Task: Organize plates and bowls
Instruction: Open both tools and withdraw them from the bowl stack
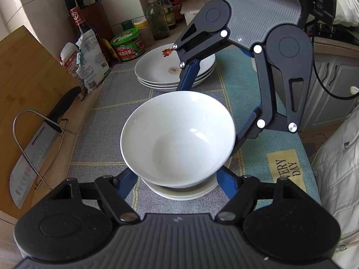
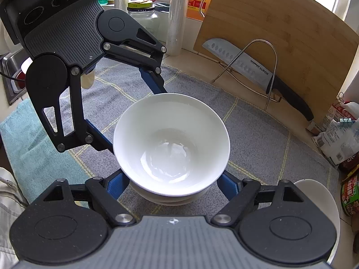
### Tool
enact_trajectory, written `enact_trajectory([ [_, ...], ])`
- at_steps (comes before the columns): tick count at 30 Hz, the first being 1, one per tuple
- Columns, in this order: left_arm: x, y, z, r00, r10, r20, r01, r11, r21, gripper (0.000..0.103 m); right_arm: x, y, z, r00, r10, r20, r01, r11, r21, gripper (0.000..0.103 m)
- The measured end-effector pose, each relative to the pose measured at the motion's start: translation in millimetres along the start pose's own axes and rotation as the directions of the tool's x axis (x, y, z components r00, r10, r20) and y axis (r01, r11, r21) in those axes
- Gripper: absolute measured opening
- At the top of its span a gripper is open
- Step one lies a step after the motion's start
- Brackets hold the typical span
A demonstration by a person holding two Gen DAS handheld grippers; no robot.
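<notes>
Mostly done: plates (image 1: 157,67) stacked, top bowl (image 1: 177,136) nested on the bowl stack (image 1: 181,191), both grippers (image 1: 177,183) (image 2: 174,183) straddling it, grip unclear.

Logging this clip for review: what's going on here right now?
A person is stacking dishes with two hand-held grippers. Both the left hand-held gripper and the right hand-held gripper flank one white bowl from opposite sides; it sits nested on another bowl on the checked mat. Whether the pads press it is unclear. A stack of plates waits behind.
</notes>
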State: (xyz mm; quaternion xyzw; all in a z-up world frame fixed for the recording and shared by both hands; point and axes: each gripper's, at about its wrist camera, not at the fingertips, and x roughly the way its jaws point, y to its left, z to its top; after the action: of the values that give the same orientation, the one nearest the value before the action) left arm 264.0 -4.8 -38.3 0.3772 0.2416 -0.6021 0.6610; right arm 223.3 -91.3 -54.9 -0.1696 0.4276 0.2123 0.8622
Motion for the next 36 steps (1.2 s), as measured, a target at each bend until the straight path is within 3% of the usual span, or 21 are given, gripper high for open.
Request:
enact_trajectory([
  [5, 2, -2, 0, 1.000, -0.017, -0.017, 0.017, 1.000, -0.004, 0.083, 4, 2, -2, 1.000, -0.010, -0.016, 0.010, 1.000, 0.002, 0.092],
  [7, 0, -4, -2, 1.000, -0.008, -0.014, 0.008, 1.000, 0.004, 0.087, -1, 1, -2, 1.000, -0.020, 0.013, 0.020, 1.000, 0.010, 0.102],
  [15, -24, -13, 1, 0.998, 0.019, 0.058, -0.020, 1.000, 0.023, 0.094, -11, 2, 0, 0.998, -0.029, 0.050, 0.028, 0.999, 0.028, 0.103],
  [21, -11, -24, -4, 0.999, 0.030, 0.029, -0.031, 0.999, 0.014, 0.097, -12, 8, -1, 0.997, -0.039, 0.068, 0.035, 0.998, 0.055, 0.103],
  [24, -18, -26, -8, 0.997, 0.043, 0.057, -0.041, 0.999, -0.033, 0.097, -18, 11, -5, 0.995, -0.060, 0.082, 0.055, 0.996, 0.070, 0.103],
  [29, -33, -34, -22, 0.986, 0.135, 0.101, -0.119, 0.981, -0.150, 0.098, -20, 16, -16, 0.990, -0.110, 0.090, 0.098, 0.987, 0.131, 0.103],
  [36, -20, -49, -57, 0.968, 0.228, 0.100, -0.173, 0.903, -0.393, 0.098, 5, 32, -53, 0.981, -0.187, 0.042, 0.165, 0.935, 0.313, 0.103],
])
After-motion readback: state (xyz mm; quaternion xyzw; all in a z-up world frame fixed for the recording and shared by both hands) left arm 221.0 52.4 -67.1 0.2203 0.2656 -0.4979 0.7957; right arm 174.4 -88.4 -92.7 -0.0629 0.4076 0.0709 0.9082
